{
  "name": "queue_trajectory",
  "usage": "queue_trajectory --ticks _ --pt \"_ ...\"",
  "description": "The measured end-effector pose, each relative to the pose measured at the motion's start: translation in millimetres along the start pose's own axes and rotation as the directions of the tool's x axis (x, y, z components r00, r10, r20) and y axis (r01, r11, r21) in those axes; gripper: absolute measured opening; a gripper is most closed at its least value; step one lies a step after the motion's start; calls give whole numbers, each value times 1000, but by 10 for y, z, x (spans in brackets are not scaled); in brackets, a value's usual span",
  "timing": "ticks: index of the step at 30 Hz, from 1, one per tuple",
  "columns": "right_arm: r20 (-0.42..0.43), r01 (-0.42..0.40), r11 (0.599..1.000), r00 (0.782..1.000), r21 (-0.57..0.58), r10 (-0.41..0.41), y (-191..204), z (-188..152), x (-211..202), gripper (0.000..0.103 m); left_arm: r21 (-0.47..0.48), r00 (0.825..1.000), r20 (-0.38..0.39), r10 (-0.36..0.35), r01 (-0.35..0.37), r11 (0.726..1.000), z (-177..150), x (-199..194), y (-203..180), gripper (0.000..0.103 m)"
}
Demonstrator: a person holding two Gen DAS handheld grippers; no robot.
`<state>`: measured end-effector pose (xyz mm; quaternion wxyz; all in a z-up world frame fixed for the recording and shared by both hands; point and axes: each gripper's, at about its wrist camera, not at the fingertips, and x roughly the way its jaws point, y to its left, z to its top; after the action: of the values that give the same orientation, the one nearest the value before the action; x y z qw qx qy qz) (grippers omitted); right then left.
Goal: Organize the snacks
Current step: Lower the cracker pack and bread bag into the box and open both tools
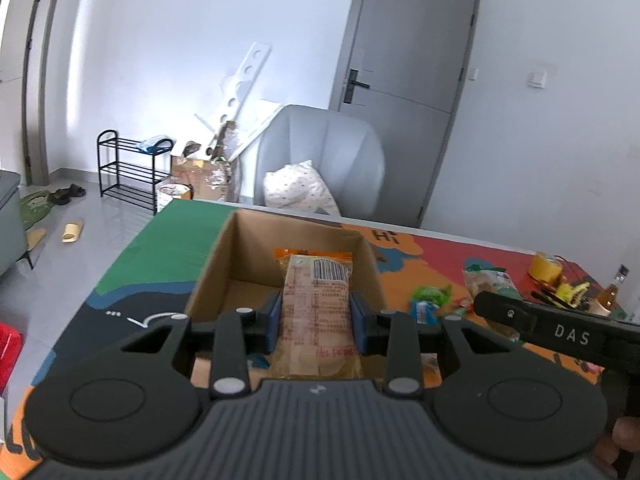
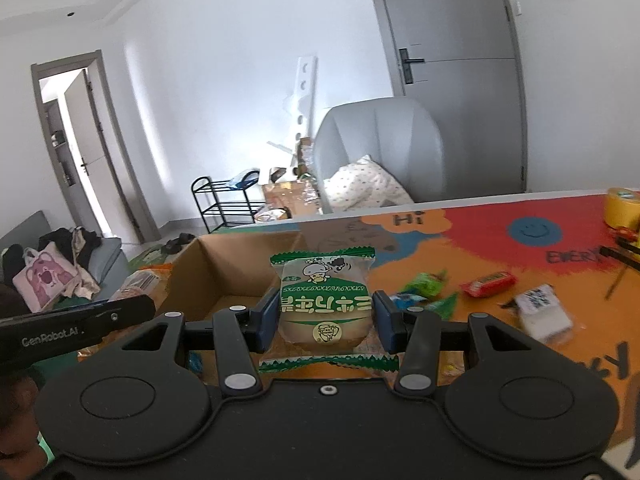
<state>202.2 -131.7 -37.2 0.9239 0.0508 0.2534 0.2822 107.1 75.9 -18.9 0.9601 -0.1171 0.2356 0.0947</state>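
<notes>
Grippers (image 1: 316, 322) (image 2: 326, 316) each clamp a snack packet (image 1: 316, 312) (image 2: 325, 304) (cardboard box (image 1: 224, 276) beyond)

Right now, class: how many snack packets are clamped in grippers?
2. The left gripper clamps an orange-edged packet; the right gripper clamps a green-and-white packet. Both are by the cardboard box.

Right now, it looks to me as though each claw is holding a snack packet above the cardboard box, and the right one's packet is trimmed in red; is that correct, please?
Nearly. The right claw holds a packet trimmed in green, not red, as the right wrist view shows. The rest stands: the left claw holds an orange-edged packet, both above the cardboard box.
</notes>
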Motion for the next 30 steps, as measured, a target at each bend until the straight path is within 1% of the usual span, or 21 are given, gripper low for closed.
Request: queue_trajectory --ticks 5,11,14,15,19,23,25,26,28,29,30 --pt "-11 -32 999 999 -4 32 102 44 161 46 -7 1000 -7 19 -19 1000 68 118 133 34" --pt "-23 -56 998 998 -17 56 228 105 308 47 -17 1000 -23 17 -18 1000 132 275 243 34" --pt "-29 -68 998 997 -18 68 282 135 373 47 -18 999 -44 13 -13 1000 143 353 283 34" --pt "-32 -74 997 997 -18 73 302 141 397 47 -19 999 -45 17 -18 1000 149 368 294 38" --pt "-49 -97 995 994 -22 95 376 152 491 47 -27 998 -57 17 -19 999 178 389 359 43" --pt "-61 -119 993 991 -11 118 431 168 547 47 -41 998 -58 34 -36 999 208 377 427 49" --pt "-62 -124 992 990 1 124 437 182 556 56 -46 998 -59 39 -42 998 206 360 455 53" --pt "-57 -116 993 992 2 116 432 185 549 57 -49 997 -59 42 -45 998 207 357 465 55" --pt "-51 -105 994 993 5 105 408 184 528 67 -52 997 -56 48 -51 997 202 342 478 62" --pt "-48 -101 995 994 11 101 387 192 527 70 -52 997 -55 50 -53 997 210 347 485 64" --pt "-43 -93 995 995 20 94 359 190 505 75 -52 997 -53 53 -55 997 208 343 483 69"
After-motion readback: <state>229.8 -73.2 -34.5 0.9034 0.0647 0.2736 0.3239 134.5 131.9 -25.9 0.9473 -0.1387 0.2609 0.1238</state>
